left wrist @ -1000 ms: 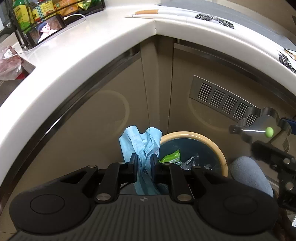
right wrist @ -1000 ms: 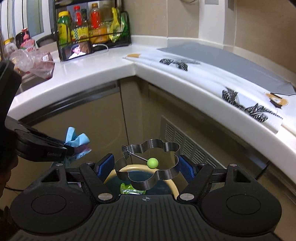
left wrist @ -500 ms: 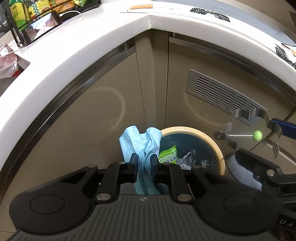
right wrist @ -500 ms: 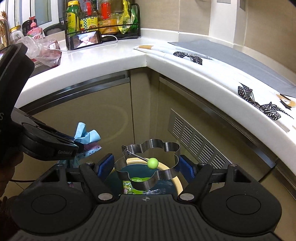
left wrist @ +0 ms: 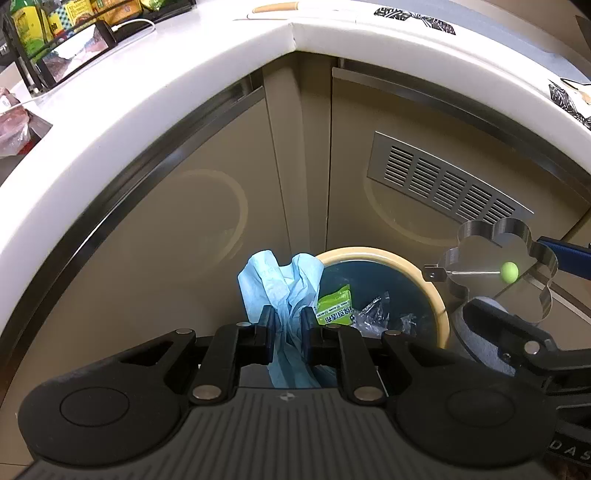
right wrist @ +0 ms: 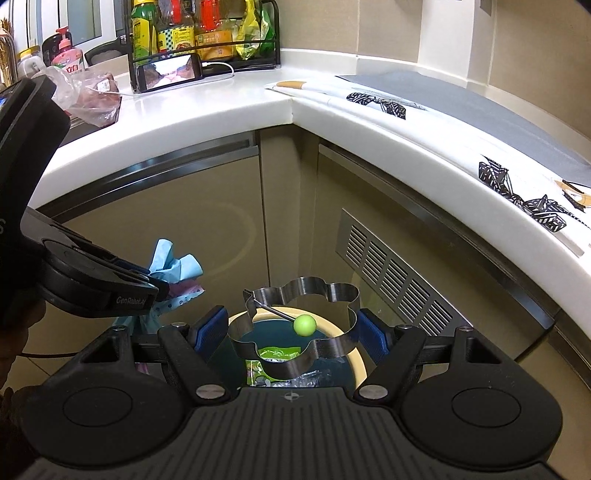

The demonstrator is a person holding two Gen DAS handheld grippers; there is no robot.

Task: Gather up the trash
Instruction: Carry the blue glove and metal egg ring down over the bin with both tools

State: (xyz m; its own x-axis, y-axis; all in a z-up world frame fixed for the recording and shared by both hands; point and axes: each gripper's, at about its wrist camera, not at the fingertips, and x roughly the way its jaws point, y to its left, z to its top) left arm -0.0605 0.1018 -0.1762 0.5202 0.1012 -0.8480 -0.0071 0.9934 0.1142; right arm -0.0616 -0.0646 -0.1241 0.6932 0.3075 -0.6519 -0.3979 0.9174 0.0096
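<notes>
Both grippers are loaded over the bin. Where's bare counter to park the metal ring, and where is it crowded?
Bare white counter lies between the phone and the corner seam. Left of it is crowded: bottle rack, plastic bag. Right of the seam, patterned paper and a grey mat cover the top. The bin already holds wrappers.

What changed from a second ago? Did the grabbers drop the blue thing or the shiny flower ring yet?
Nothing let go. The view has slid a little, so more of the bin shows under both grabbers. The left gripper still pinches the blue crumpled paper, and the right gripper still holds the flower-shaped metal ring over the bin.
</notes>
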